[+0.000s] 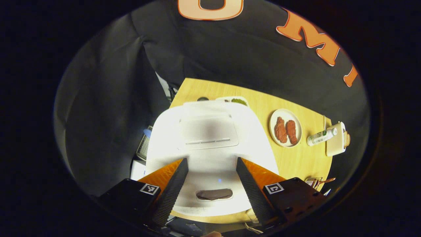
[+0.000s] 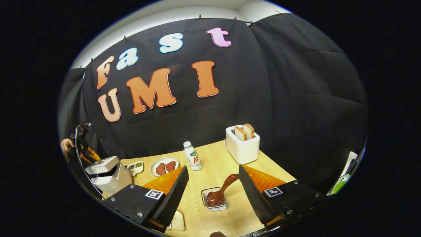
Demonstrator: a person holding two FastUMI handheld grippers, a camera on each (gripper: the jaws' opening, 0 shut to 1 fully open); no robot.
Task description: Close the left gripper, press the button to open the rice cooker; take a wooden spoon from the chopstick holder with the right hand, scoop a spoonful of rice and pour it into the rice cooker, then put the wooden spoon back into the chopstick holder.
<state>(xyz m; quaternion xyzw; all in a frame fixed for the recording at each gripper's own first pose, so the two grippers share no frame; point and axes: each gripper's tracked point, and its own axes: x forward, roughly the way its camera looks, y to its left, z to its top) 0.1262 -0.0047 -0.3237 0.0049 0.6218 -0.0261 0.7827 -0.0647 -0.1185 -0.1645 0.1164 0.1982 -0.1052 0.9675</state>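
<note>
Left gripper point(image 1: 212, 177) hangs right over the white plastic rice cooker point(image 1: 210, 144), fingers spread wide, touching nothing; the cooker's dark oval button point(image 1: 214, 194) sits between the fingertips, lower down. In the right gripper view the cooker's lid point(image 2: 102, 165) is tilted up, apart from the body. Right gripper point(image 2: 213, 191) also wide apart and empty, above the light wooden table point(image 2: 217, 164). Between its fingers, just ahead: small wire-mesh chopstick holder point(image 2: 214, 199) with a dark brown wooden spoon point(image 2: 223, 187) standing in it, handle leaning toward the right finger, not touched. Black cloth walls close the booth on all sides, with a white ceiling strip above.

Containers: round white plate point(image 2: 164, 166) with two reddish-brown meat pieces; small white divided dish point(image 2: 135, 167) with green and dark contents, just beside the cooker; white plastic bottle with a green label point(image 2: 192, 159) upright near the plate; white toaster point(image 2: 242, 144) at the far table edge with two bread slices sticking out of its slots. A hand point(image 2: 65, 144) holds the left gripper at the far left of the right gripper view.
</note>
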